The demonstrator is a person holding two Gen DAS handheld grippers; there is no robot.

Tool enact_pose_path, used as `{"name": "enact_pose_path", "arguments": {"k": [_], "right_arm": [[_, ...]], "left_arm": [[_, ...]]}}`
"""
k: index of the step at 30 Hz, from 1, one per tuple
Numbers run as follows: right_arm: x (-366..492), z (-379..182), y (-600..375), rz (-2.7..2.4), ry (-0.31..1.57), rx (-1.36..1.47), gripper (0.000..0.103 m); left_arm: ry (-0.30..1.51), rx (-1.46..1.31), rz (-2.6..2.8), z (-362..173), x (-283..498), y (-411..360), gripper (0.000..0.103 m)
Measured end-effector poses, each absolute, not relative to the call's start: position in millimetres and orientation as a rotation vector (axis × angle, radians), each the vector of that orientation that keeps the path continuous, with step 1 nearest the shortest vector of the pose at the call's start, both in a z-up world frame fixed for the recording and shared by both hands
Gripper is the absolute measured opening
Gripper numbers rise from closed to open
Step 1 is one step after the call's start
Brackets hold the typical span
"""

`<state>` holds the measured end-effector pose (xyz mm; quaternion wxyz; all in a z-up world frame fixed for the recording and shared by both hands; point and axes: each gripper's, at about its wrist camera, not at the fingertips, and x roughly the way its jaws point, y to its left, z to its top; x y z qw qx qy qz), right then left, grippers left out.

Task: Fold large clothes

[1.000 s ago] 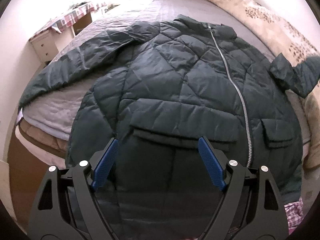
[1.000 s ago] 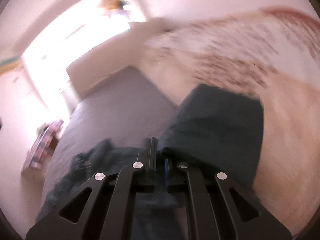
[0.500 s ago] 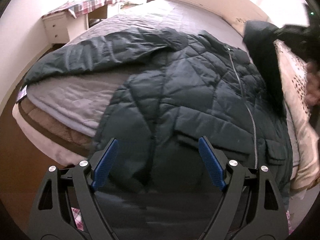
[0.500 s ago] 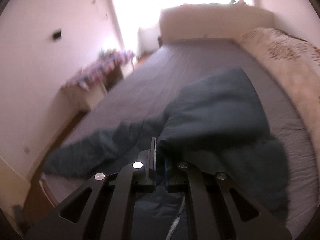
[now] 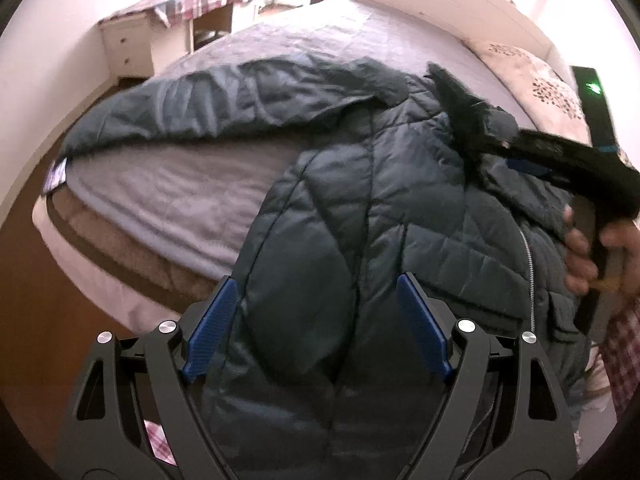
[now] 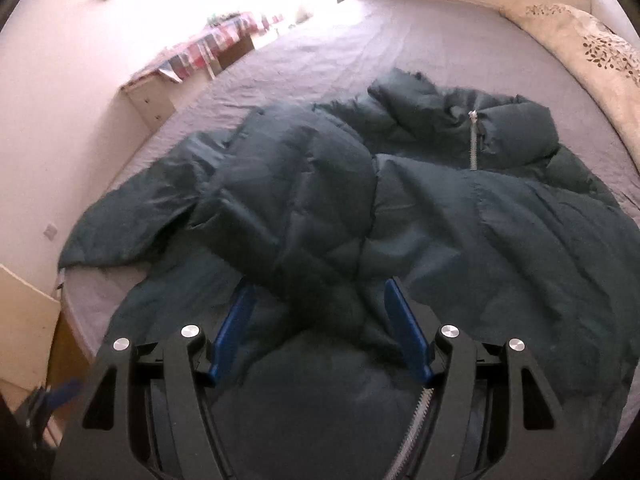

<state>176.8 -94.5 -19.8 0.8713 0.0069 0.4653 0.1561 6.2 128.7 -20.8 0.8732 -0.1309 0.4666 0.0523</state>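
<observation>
bed [image 6: 460,52]: we take it as the landmark; grey sheet, the whole jacket lies on it, near the foot-end edge.
jacket [image 6: 500,232]: dark quilted puffer, front up, zip [image 6: 474,146] closed at the collar; bulky and springy by the look, so we judge any fold may puff back open once let go.
folded sleeve [image 6: 296,208]: laid across the chest of the jacket, cuff end lying between the right jaws; risk is it slides off the slick shell toward the bed's edge if we pull away too fast or snag it.
other sleeve [image 5: 224,104]: stretched out flat on the bed toward the side with the white dresser [image 5: 128,46], not yet folded; its cuff sits near the bed's edge, could slip off and drag the jacket.
right gripper [image 6: 320,330]: jaws have just been opening, now wide apart, pads off the fabric, so nothing held though the cuff sits in the gap; a pad catching the cuff on lift would undo the fold.
left gripper [image 5: 316,324]: wide open, empty, hanging over the jacket's hem side at the bed's foot; grabbing only the top layer here would bunch the shell.
</observation>
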Motion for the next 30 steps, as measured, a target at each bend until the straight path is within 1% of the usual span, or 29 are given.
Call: {"name": "enact_pose_path", "arguments": {"k": [2,7,8,9,10,16,20,21,22,23,24,26,27,30], "right_arm": [[165,-14,-92,0.319,0.943,0.003,0.066],[128,-14,-124,0.265,0.889,0.033,0.066],[117,-16,-135,0.247,0.892,0.053,0.065],[111,-18,-145,0.23,0.894,0.071,0.061],[102,-21,-159,0.205,0.897,0.093,0.058],[56,-33,-219,0.089,0.899,0.162,0.056],[38,-43,-243,0.042,0.901,0.198,0.056],[35,-47,-248,0.032,0.906,0.208,0.056],[32,-48,-253,0.029,0.909,0.216,0.056],[31,-50,-257,0.027,0.912,0.227,0.056],[30,-53,-261,0.024,0.916,0.236,0.056],[29,-57,-265,0.015,0.92,0.231,0.056],[29,-60,-266,0.011,0.923,0.225,0.056],[27,-66,-266,0.01,0.93,0.219,0.056]], "left_arm": [[0.961,-0.257,0.1,-14,14,125,0.081],[0.921,-0.247,0.06,5,45,115,0.081],[0.918,-0.25,0.055,7,57,113,0.081],[0.915,-0.263,0.042,9,67,111,0.081],[0.916,-0.276,0.03,9,77,109,0.081],[0.972,-0.363,0.014,-5,158,90,0.081],[1.032,-0.361,0.046,-22,199,75,0.081],[1.056,-0.369,0.052,-28,207,72,0.077],[1.069,-0.389,0.054,-33,216,70,0.069],[1.065,-0.393,0.051,-34,219,67,0.043],[1.065,-0.39,0.044,-34,224,63,0.024],[1.053,-0.364,0.062,-29,232,55,0.017],[1.035,-0.353,0.074,-25,235,53,0.016],[1.018,-0.334,0.101,-20,240,51,0.015]]}}
